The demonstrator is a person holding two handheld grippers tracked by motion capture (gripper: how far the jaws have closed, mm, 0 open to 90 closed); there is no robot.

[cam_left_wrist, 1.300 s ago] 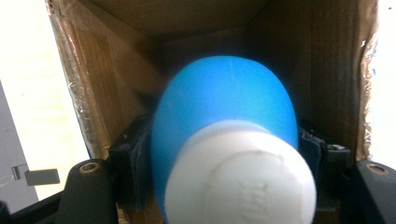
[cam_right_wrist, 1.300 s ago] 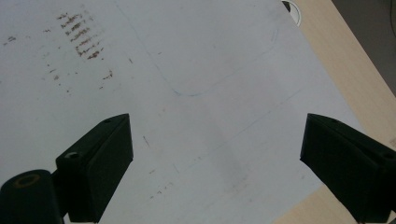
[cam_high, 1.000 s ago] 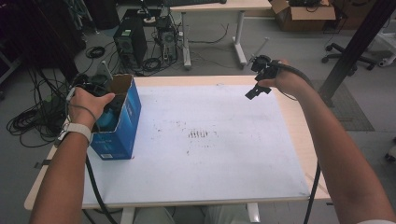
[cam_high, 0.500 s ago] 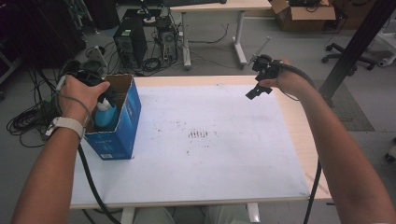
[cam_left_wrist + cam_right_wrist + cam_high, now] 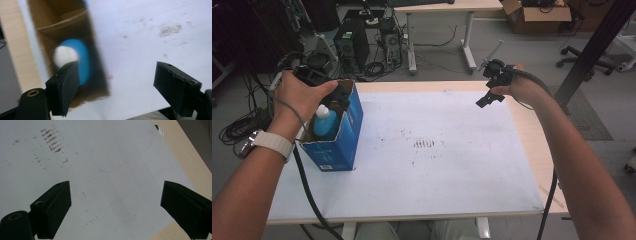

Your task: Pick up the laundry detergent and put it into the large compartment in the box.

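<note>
An open-topped blue cardboard box [image 5: 339, 142] stands at the left of the white table [image 5: 437, 165]. Inside it a blue bottle [image 5: 326, 124] with a white cap stands upright. My left gripper [image 5: 342, 95] hovers just above the box's far rim. In the left gripper view its jaws [image 5: 116, 66] have just been opening, with nothing between them, and the bottle [image 5: 83, 60] sits below in the box [image 5: 62, 22]. My right gripper [image 5: 484, 100] is held over the table's far right. Its jaws [image 5: 116, 183] are open above the bare sheet.
Rust-coloured smudges [image 5: 426, 144] mark the middle of the sheet. Behind the table are computer towers [image 5: 349, 42] with cables, a second desk [image 5: 442, 10], a cardboard box [image 5: 537, 10] and a black post [image 5: 594, 50]. A cable [image 5: 307, 190] trails from my left gripper.
My left hand has risen out of the box and its jaws have spread, leaving the bottle standing inside. The right gripper has stayed where it was.
</note>
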